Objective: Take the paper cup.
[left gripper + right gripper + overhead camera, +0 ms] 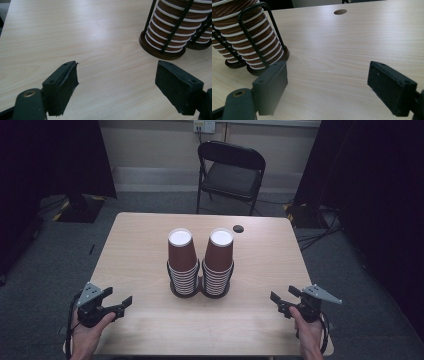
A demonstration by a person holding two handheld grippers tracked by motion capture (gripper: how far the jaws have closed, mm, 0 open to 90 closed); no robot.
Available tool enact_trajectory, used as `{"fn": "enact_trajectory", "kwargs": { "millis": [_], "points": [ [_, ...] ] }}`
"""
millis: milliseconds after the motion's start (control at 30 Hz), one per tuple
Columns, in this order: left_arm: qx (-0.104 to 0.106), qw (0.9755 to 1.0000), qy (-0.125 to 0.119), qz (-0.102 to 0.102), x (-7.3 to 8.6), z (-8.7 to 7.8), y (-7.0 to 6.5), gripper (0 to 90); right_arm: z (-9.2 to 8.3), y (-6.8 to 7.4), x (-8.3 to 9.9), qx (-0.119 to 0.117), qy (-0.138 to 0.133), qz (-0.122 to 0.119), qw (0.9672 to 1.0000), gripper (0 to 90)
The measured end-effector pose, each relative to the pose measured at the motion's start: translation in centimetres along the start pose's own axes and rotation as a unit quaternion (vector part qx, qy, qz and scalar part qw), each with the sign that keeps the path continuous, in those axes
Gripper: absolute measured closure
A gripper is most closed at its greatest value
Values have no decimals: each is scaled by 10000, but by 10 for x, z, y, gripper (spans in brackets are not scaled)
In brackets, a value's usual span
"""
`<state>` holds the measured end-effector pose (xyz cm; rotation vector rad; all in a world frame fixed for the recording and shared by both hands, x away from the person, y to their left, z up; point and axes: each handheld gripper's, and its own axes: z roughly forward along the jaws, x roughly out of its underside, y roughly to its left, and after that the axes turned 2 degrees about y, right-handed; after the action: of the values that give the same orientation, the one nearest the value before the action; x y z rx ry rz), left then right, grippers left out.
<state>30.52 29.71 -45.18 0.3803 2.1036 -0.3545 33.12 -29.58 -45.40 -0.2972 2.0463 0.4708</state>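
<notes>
Two stacks of brown paper cups stand upside down in black wire holders at the middle of the table: the left stack (pixel 182 261) and the right stack (pixel 218 261), side by side. My left gripper (pixel 119 303) hovers near the front left edge, open, with nothing between its jaws. My right gripper (pixel 282 301) sits near the front right edge, also open and holding nothing. In the left gripper view the left stack (pixel 173 30) rises at the upper right, well beyond the gripper (pixel 116 88). In the right gripper view the right stack (pixel 254 41) stands at the upper left, past the gripper (pixel 327 88).
The light wooden table (pixel 150 330) has a round cable hole (pixel 238 228) near its far edge. A black folding chair (pixel 230 172) stands behind the table. Dark curtains hang on both sides, and cables lie on the grey floor at the right.
</notes>
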Motion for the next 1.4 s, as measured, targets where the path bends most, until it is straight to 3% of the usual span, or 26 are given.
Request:
{"fn": "enact_trajectory", "kwargs": {
  "millis": [233,400,667,867,967,1400],
  "points": [
    [31,10000,37,32,-3,2,-2,216,0,-2,0,-1,23,-10,10000,179],
    [184,9998,61,74,-4,3,-7,217,2,-3,1,-33,251,104,9996,177],
    [466,9988,-55,121,-10,-2,-21,240,-3,-1,1,-61,189,30,9998,164],
    [480,9981,-156,362,-21,-9,-29,241,-6,8,-3,-269,-66,-256,9993,158],
    [498,9980,-242,295,-24,-12,-32,242,-5,13,-3,-364,-38,-375,9986,157],
    [919,9932,-360,616,-51,-11,-56,295,-1,18,-4,-474,13,-484,9977,167]
  ]
}}
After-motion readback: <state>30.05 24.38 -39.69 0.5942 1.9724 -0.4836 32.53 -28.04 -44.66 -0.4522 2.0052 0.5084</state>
